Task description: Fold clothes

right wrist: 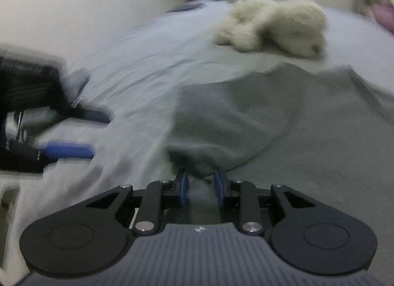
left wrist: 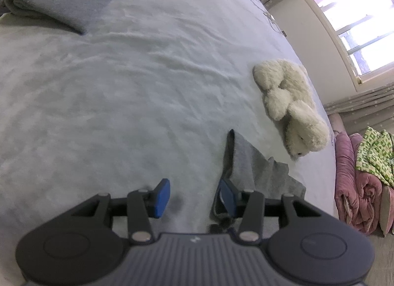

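- A grey garment (right wrist: pixel 246 118) was seen lying on the bed (left wrist: pixel 123 89), near the bed's edge and close to a white plush toy (left wrist: pixel 290 103); part of it was raised off the cover.
- The right gripper (right wrist: pixel 200 187) was nearly closed, and a bunch of the grey cloth was pinched between its blue pads (right wrist: pixel 182 187).
- The left gripper (left wrist: pixel 194 198) was wide open with nothing between its pads. One pad (left wrist: pixel 227 198) was touching or just beside an edge of the garment; which of the two could not be told.
- The step in hand was judged to be a gathering or carrying of one edge of the garment. Whether the cloth was being spread out or folded over could not be settled, because the right view was blurred.
- For the next move, a second hold on the cloth by the left gripper was thought to be needed, so that the edge could be kept straight.
- Both grippers were held low over the bed and pointed forward along it, the left one slightly tilted.
- A folded grey blanket (left wrist: pixel 61 0) was lying well apart, at the far corner.
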A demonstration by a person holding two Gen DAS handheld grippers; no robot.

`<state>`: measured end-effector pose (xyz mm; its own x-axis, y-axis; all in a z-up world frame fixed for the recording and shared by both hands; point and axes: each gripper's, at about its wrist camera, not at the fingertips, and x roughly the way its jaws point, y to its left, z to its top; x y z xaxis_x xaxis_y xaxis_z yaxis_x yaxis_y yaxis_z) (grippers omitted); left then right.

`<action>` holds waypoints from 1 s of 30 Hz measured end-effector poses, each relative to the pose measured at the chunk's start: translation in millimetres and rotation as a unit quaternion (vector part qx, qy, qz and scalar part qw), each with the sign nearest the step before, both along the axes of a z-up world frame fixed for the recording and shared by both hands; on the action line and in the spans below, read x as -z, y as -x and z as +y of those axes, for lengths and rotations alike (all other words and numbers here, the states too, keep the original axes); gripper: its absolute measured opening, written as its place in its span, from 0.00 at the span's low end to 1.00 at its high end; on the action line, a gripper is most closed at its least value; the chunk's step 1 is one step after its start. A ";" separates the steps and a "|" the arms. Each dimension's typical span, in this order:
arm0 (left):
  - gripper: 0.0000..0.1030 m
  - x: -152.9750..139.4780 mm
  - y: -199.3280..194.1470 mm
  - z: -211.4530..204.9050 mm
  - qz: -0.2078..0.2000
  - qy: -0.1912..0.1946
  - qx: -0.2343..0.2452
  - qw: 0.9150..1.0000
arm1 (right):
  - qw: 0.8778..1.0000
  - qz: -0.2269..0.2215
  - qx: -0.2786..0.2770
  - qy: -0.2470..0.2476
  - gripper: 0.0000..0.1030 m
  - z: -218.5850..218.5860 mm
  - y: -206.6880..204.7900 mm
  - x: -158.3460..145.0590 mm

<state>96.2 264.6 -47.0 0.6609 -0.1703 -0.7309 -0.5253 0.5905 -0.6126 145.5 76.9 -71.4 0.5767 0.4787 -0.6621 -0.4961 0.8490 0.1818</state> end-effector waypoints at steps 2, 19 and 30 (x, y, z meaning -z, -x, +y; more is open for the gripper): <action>0.46 0.6 0.1 0.1 0.002 0.001 -0.001 1.000 | 1.000 -0.001 -0.006 -0.019 0.45 -0.7 6.9 -2.7; 0.46 4.2 -1.3 -3.3 0.010 -0.012 0.002 1.000 | 0.999 0.024 -0.039 -0.022 0.29 -16.9 94.1 -1.1; 0.46 -4.1 -1.4 -14.5 0.009 -0.087 0.018 0.996 | 0.999 -0.006 -0.016 -0.049 0.29 -71.8 124.7 -33.4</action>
